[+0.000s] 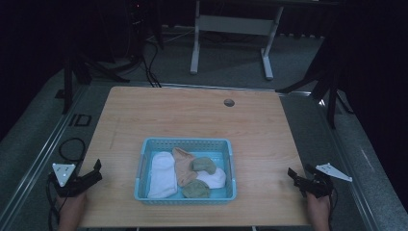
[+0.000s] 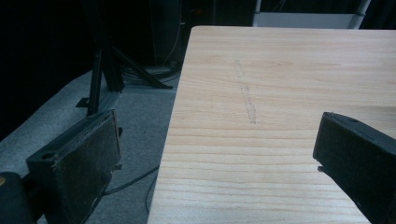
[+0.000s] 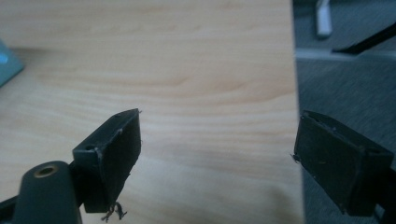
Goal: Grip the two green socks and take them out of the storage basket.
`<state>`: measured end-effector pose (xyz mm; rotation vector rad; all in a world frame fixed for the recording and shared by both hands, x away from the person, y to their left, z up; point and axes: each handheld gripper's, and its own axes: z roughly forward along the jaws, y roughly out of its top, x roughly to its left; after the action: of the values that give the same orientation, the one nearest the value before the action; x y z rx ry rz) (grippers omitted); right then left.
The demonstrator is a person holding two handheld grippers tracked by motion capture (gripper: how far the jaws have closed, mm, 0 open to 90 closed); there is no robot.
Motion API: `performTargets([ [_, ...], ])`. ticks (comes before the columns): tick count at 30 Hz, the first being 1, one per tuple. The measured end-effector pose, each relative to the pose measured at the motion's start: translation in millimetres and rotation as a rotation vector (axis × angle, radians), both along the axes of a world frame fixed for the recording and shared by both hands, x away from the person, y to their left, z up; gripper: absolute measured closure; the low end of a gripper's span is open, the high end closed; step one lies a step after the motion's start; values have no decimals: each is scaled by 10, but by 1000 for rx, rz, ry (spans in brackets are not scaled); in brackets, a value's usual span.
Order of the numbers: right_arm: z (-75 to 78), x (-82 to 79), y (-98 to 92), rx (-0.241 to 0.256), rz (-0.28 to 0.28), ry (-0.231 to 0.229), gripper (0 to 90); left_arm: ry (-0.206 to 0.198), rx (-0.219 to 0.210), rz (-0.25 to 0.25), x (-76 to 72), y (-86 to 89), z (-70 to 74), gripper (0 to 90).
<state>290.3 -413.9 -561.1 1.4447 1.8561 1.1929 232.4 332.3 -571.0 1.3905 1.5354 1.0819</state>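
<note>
Left gripper [image 1: 97, 169]: held at the near left edge of the table [image 1: 192, 115], jaws spread wide and empty; in the left gripper view [image 2: 215, 163] one jaw hung over the floor beside the table edge and the other over the wood.
Basket [image 1: 144, 163]: light blue, near the middle of the table and toward the near edge, well apart from both grippers.
White sock [image 1: 162, 173]: lay along the left side of the basket.
Tan sock [image 1: 183, 166]: lay just right of the white sock, touching it.
Green socks: one [image 1: 204, 165] toward the far right of the basket, one [image 1: 196, 189] at the near wall; a second white piece [image 1: 214, 179] lay between them.
Right gripper [image 1: 292, 176]: held at the near right edge of the table, jaws wide and empty; in the right gripper view [image 3: 217, 149] it straddled the table edge.
Risk, grasp: the socks overlapped, so a pinch would probably lift two at once.
Risk, basket: the basket looked light; a snagged sock or a jaw catching its slotted wall could drag or tip it.
Risk, approach: a low reach from either edge could strike the basket rim.
</note>
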Motion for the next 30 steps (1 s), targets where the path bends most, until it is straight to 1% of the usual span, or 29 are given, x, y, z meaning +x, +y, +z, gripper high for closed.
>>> performTargets([
  [2, -3, 15, 9, -11, 2, 23, 148, -2, 1, 0, -1, -2, -1, 4],
  [6, -4, 21, 20, -20, 5, 32, 148, 0, 1, 1, -1, 0, 0, 4],
  [7, -6, 32, 26, -28, 12, 45, 147, 0, -1, 1, 0, 0, 0, 4],
  [9, -5, 32, 27, -28, 18, 48, 144, 0, 0, 1, 0, 0, 0, 4],
  [12, -3, 24, 26, -31, 57, 37, 139, 0, 0, 2, 0, -1, 0, 4],
  [13, -3, 23, 28, -34, 80, 35, 136, 1, -1, 2, 1, 0, 0, 3],
  [14, -3, 23, 28, -34, 80, 35, 136, 1, -1, 2, 1, 0, 0, 4],
  [15, -5, 24, 41, -53, 148, 46, 135, 2, -3, 3, 4, -1, 0, 4],
  [17, -4, 32, 60, -60, 221, 70, 134, 1, -1, 1, 0, 0, 0, 4],
  [18, -4, 32, 60, -60, 221, 70, 134, 1, -1, 1, 0, 0, 0, 3],
  [19, 1, 39, 88, -76, 286, 84, 135, -1, 0, -2, -1, -1, 0, 3],
  [22, 4, 52, 112, -85, 339, 113, 133, -3, 1, -1, -2, -2, -1, 4],
  [24, -2, 59, 113, -88, 361, 138, 129, -4, 2, -2, -2, -3, -1, 4],
  [26, -3, 61, 107, -65, 386, 165, 128, -2, 2, -1, -1, -2, -1, 4],
  [28, 5, 61, 104, -58, 408, 178, 129, -1, 0, -1, -1, -1, 0, 4],
  [30, 21, 62, 107, -49, 448, 196, 126, -2, 2, -1, -1, -2, 0, 4],
])
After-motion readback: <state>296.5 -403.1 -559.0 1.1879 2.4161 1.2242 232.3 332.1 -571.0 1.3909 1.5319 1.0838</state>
